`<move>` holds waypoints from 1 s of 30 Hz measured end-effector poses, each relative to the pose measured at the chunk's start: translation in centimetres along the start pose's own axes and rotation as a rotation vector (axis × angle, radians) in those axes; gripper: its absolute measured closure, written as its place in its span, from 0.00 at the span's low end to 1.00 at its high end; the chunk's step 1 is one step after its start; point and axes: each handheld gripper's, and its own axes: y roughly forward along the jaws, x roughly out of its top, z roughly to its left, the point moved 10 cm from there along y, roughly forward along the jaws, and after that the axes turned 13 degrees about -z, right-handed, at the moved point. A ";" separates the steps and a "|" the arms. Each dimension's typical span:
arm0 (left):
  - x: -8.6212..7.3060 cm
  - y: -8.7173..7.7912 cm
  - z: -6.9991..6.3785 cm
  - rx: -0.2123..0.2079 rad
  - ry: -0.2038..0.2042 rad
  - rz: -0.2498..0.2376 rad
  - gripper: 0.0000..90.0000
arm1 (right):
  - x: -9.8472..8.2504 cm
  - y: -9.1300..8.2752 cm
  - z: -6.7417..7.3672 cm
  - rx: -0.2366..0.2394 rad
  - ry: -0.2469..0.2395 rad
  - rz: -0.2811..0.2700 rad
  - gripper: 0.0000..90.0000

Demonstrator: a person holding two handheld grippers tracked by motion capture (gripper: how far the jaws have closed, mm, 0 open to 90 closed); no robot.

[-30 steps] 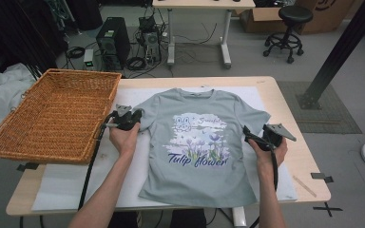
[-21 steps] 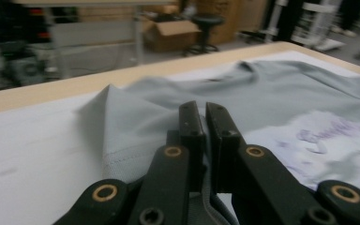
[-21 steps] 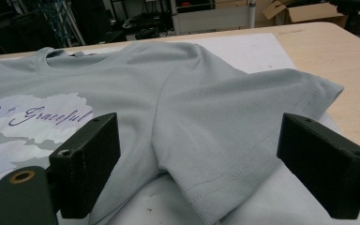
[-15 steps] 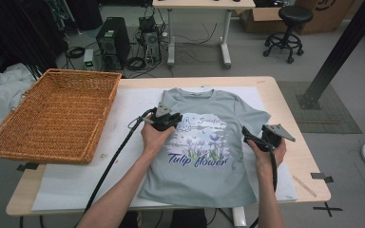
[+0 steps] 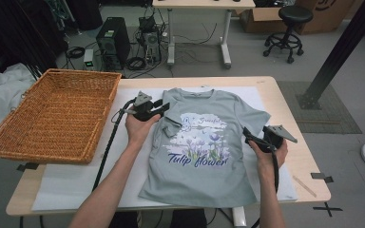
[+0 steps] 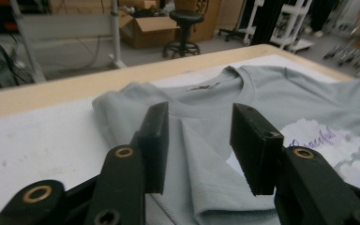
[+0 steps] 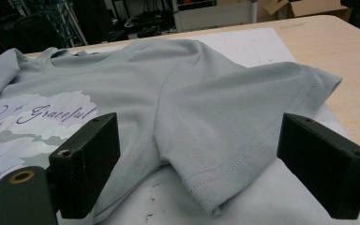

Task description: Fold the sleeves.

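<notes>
A grey-green T-shirt [image 5: 204,175] with a "Tulip flower" print lies face up on a white sheet [image 5: 76,185]. Its left sleeve [image 5: 171,124] is folded inward onto the chest. My left gripper [image 5: 164,108] hovers just above that fold, open, and the folded sleeve [image 6: 206,187] lies below the gap between the jaws. My right gripper [image 5: 247,135] is wide open at the shirt's other side. It points at the flat right sleeve [image 7: 262,108], whose hem lies between and ahead of the jaws.
A large wicker basket [image 5: 52,114] stands at the left end of the wooden table [image 5: 285,109]. Bare white sheet lies in front of the basket and right of the shirt. Cables trail from both grippers toward the table's near edge.
My left gripper went from the shirt's left sleeve inward over the chest, folding the sleeve over, then drew back a little to the left. The right gripper stayed put.
</notes>
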 end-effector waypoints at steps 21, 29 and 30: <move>-3.7 4.2 -6.5 -0.221 -0.082 0.142 0.80 | 0.2 -0.2 0.1 0.001 0.002 -0.001 0.15; -1.2 2.9 -6.7 -0.343 -0.204 0.015 0.57 | 1.6 -0.6 -1.1 -0.042 0.007 -0.049 0.19; -0.4 2.5 -6.2 -0.323 -0.201 -0.008 0.55 | 1.9 -0.6 -1.4 -0.051 0.021 -0.058 0.20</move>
